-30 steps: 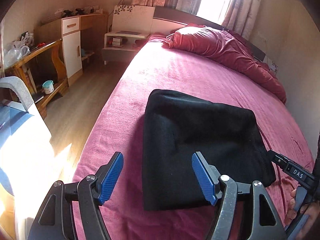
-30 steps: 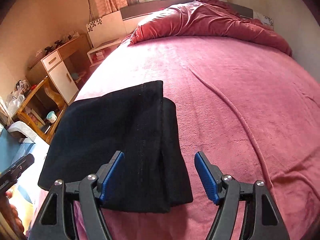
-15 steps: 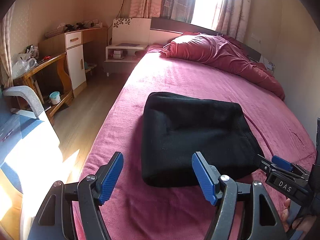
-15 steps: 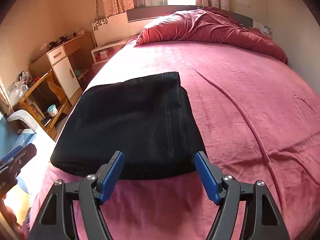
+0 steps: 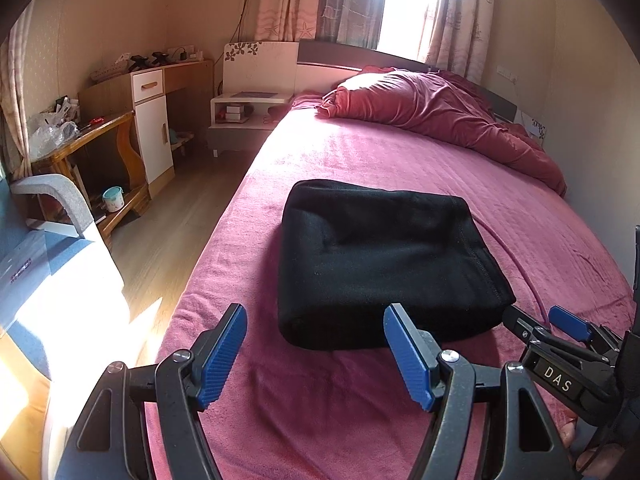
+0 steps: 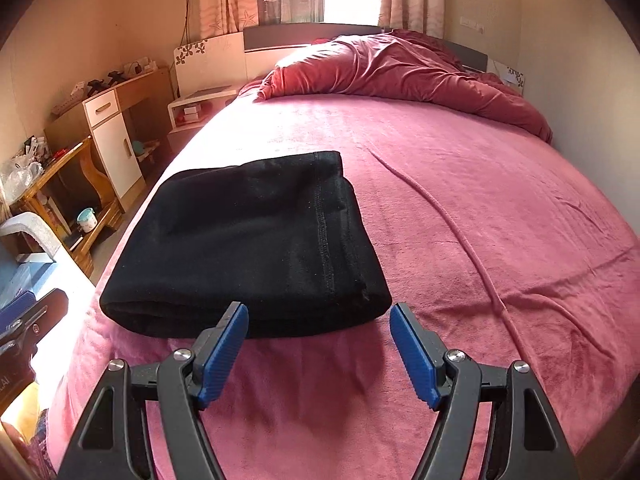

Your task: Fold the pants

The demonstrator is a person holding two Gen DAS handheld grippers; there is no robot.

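Observation:
The black pants (image 5: 380,260) lie folded into a thick rectangular bundle on the pink bed cover (image 5: 400,160), near the bed's front left edge. In the right wrist view the same pants (image 6: 256,248) show a stitched seam down their right side. My left gripper (image 5: 316,340) hovers open just in front of the bundle's near left corner, nothing between its blue pads. My right gripper (image 6: 318,340) is open too, just short of the bundle's near right corner. The right gripper (image 5: 560,332) also shows at the lower right of the left wrist view.
A crumpled red duvet (image 6: 400,68) lies across the head of the bed. Left of the bed are a wood floor (image 5: 172,220), a white bedside table (image 5: 244,120), a cabinet desk (image 5: 148,120), a cluttered wooden table (image 5: 80,148) and a grey chair (image 5: 56,196).
Both grippers have drawn back and slightly up from the pants; the bundle, earlier partly between the jaws, now lies wholly in front of them. The pants stayed put.

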